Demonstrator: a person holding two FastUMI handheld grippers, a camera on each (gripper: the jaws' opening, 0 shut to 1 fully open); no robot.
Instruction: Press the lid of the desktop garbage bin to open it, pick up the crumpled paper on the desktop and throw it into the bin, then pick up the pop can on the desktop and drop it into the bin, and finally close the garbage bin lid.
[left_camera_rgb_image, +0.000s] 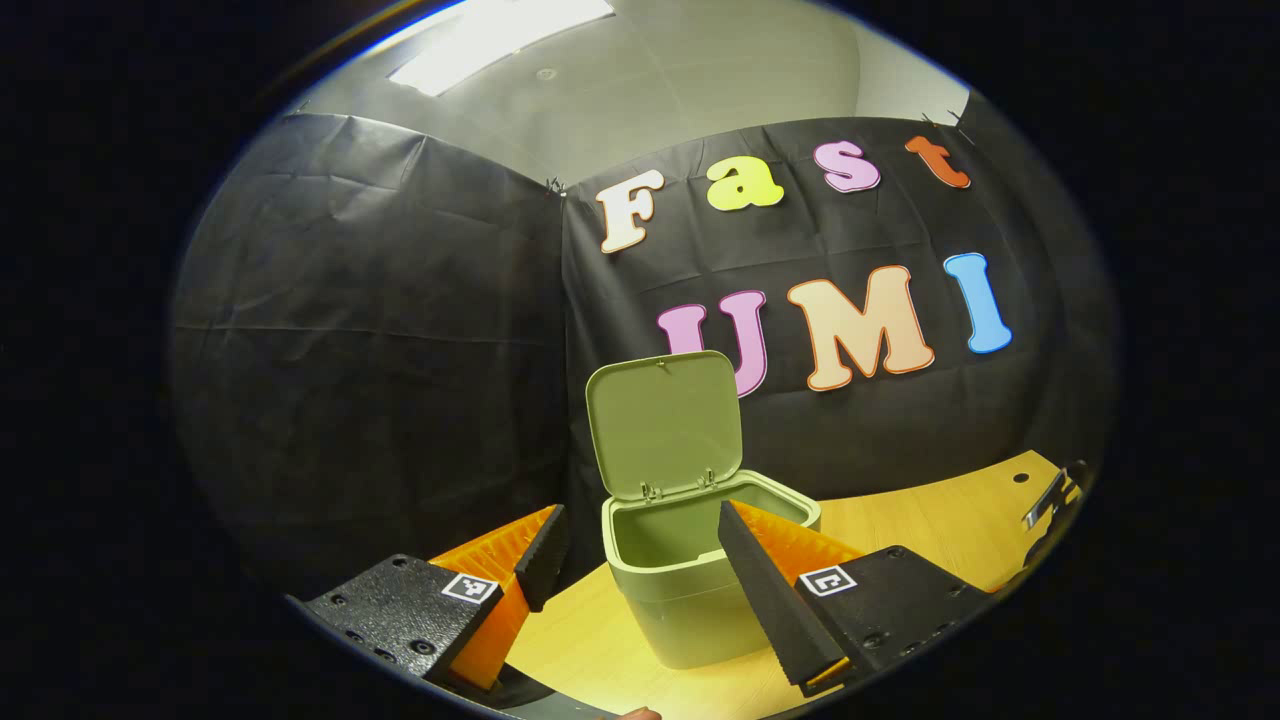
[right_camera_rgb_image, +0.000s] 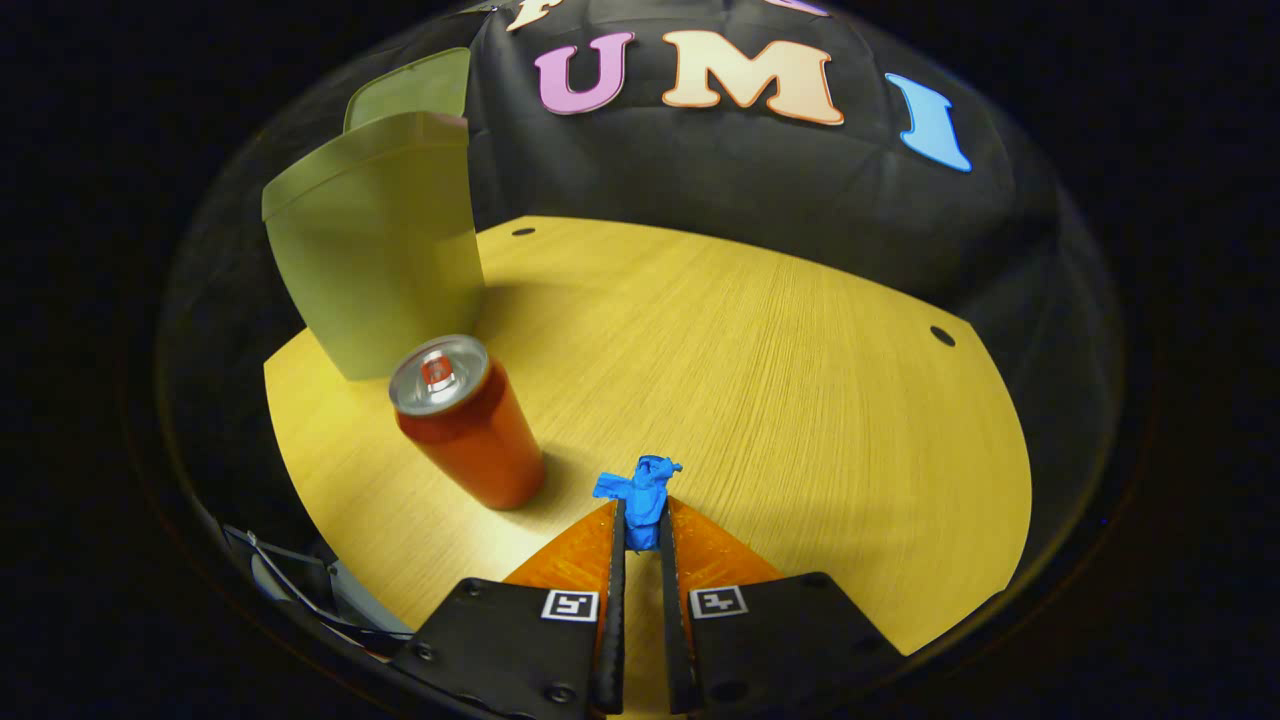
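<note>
The green desktop bin (left_camera_rgb_image: 690, 580) stands on the wooden table with its lid (left_camera_rgb_image: 665, 425) swung up and open. My left gripper (left_camera_rgb_image: 640, 570) hangs open just in front of the bin, with nothing between its fingers. In the right gripper view, my right gripper (right_camera_rgb_image: 640, 515) is shut on the blue crumpled paper (right_camera_rgb_image: 640, 495), which sticks out past the fingertips just above the table. The red pop can (right_camera_rgb_image: 465, 425) stands upright to the left of the paper. Behind the can is the bin (right_camera_rgb_image: 375, 245) with its raised lid (right_camera_rgb_image: 410, 90).
The wooden table (right_camera_rgb_image: 760, 360) stretches wide to the right of the can, with two small holes (right_camera_rgb_image: 941, 335) near its far edge. The black cloth wall closes the back. Cables and grey gear (right_camera_rgb_image: 300, 590) lie off the table's near left edge.
</note>
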